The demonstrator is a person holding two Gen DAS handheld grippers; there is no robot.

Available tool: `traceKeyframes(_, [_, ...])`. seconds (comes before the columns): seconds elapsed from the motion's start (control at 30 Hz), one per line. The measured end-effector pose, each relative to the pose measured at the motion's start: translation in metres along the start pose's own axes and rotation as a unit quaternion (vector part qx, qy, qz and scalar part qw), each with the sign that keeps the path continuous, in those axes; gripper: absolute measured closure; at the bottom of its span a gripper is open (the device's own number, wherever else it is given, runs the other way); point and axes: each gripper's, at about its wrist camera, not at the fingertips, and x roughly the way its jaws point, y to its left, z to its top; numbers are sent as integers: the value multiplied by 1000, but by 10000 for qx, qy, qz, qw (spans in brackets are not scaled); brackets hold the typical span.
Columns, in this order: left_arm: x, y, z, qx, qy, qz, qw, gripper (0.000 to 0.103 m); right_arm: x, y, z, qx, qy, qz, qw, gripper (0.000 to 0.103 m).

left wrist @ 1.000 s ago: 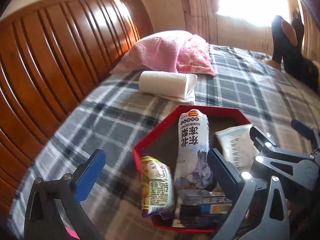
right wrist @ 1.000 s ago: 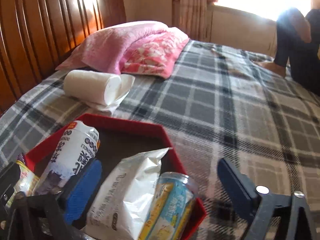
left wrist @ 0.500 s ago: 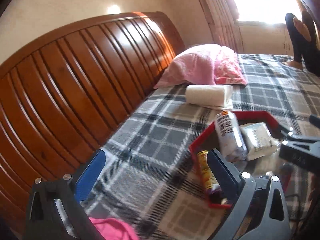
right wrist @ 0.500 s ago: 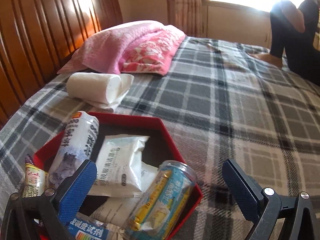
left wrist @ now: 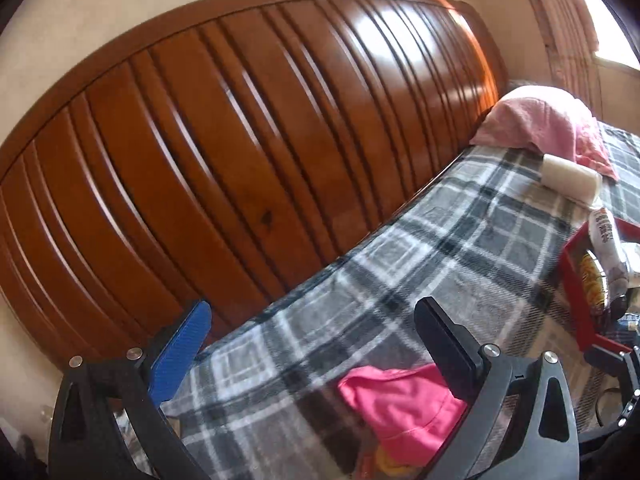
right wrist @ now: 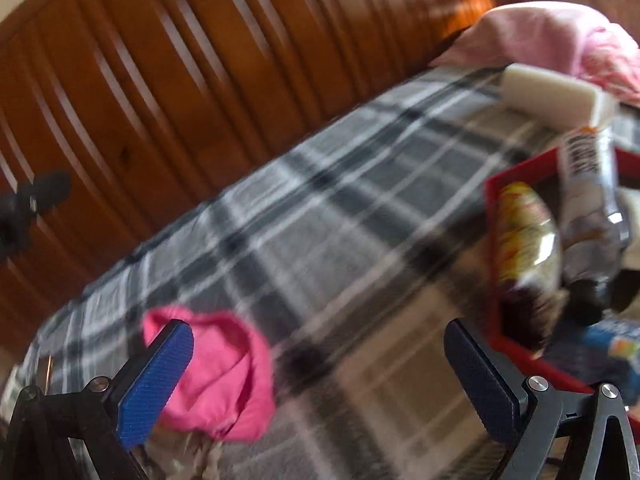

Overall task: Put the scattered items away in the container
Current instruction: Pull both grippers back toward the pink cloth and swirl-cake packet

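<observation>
Both your tools, left [left wrist: 312, 344] and right [right wrist: 320, 364], gape empty; the crumpled pink cloth [right wrist: 224, 372] lies beside the right tool's left finger; labels unreadable.

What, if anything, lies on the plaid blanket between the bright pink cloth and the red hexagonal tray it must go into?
Nothing visible. Between the bright pink cloth and the red hexagonal tray the right wrist view shows only bare grey plaid blanket. The open right gripper is beside the cloth.
</observation>
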Motion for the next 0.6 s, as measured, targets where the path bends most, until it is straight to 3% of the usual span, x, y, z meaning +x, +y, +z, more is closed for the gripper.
traceKeyframes(0.13, [7,24,-33,-16,404,276,9988,0,30,31,-24,-781,369,-234,9960,0])
traceKeyframes(0.23, [14,34,-61,-8,704,342,9969,0,38,30,-28,-688,253,-95,9973,0])
traceKeyframes(0.37, [28,45,-86,-90,995,202,9948,0,65,45,-18,-597,425,329,9968,0])
traceKeyframes(0.5, [38,61,-95,-387,974,119,9944,0,105,67,-18,-1066,746,199,9913,0])
traceKeyframes(0.6, [46,67,-102,-622,975,-220,9930,0,122,64,-7,-892,755,289,9927,0])
